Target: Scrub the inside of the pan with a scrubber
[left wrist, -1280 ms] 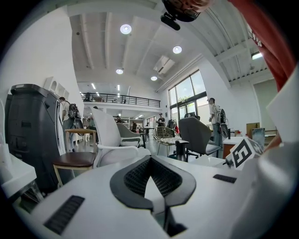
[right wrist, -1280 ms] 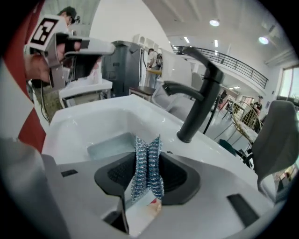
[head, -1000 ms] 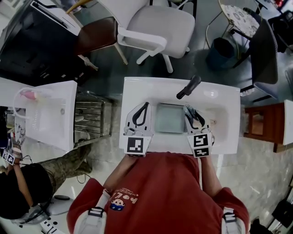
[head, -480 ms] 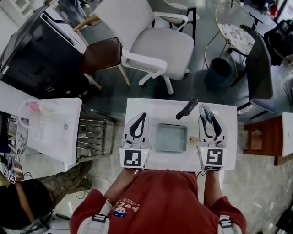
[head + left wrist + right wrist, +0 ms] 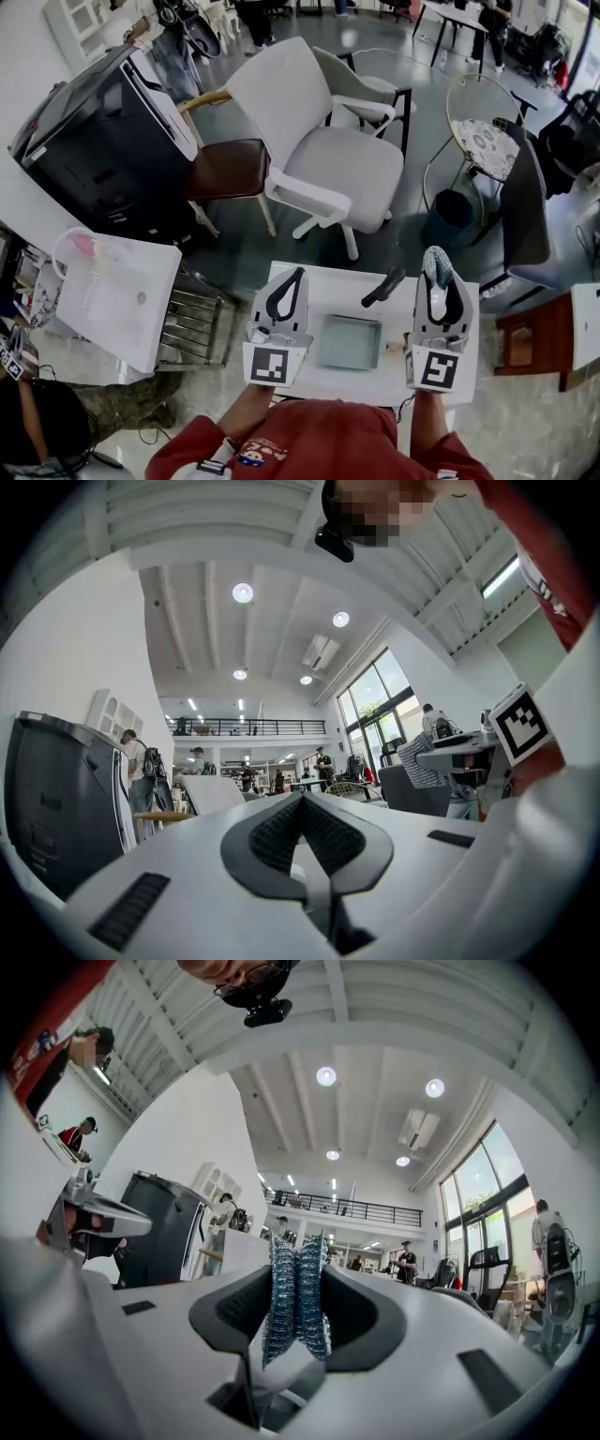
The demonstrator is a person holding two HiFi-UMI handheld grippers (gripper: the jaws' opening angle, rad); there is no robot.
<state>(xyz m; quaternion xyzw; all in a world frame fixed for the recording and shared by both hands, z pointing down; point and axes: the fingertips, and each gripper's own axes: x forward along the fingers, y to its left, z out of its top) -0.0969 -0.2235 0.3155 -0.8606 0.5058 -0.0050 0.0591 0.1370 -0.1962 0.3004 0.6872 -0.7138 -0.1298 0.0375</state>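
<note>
In the head view a square grey pan [image 5: 349, 341] with a black handle [image 5: 383, 287] lies on the small white table [image 5: 328, 281]. My left gripper [image 5: 297, 272] is held left of the pan, shut with nothing between its pads [image 5: 281, 832]. Right of the pan, my right gripper [image 5: 434, 255] is shut on a blue-silver wire scrubber [image 5: 433, 262]. In the right gripper view the scrubber [image 5: 297, 1297] stands pinched between the jaws. Both gripper views look up at the hall and ceiling, and neither shows the pan.
Beyond the table stand a white office chair [image 5: 328, 155], a brown-seated chair [image 5: 225, 169] and a black cabinet [image 5: 103, 141]. A white sink unit [image 5: 112, 281] and a wire rack [image 5: 192, 323] are to the left. A round table [image 5: 492, 141] and a bin [image 5: 450, 211] are far right.
Both grippers have risen from low over the table, the right one carrying the scrubber up and to the right. The head view has tipped up and shows more of the room.
</note>
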